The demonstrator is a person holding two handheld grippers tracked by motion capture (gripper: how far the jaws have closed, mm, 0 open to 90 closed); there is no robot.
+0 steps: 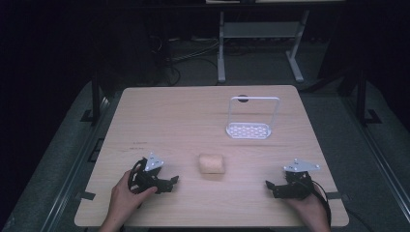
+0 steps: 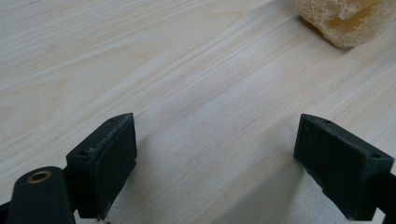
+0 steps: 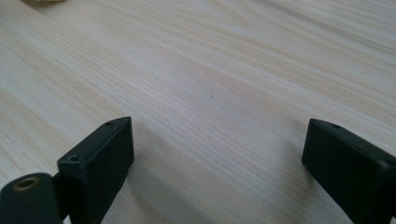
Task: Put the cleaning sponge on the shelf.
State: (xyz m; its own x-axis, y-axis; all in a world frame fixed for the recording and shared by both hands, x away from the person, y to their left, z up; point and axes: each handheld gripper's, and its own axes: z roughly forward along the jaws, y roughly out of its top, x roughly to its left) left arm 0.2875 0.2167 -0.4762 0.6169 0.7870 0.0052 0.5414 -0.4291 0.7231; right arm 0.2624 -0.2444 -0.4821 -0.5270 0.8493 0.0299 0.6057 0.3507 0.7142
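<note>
Both claws, left claw (image 1: 170, 181) and right claw (image 1: 270, 186), rest spread on the desk (image 1: 183, 111); approach the sponge (image 1: 212, 163) at twelve o'clock squarely.

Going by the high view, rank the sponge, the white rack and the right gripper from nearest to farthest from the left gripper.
1. The sponge, just right of the left gripper, mid-table.
2. The right gripper, across the near edge on the right side.
3. The white rack, standing toward the far right part of the table.
</note>
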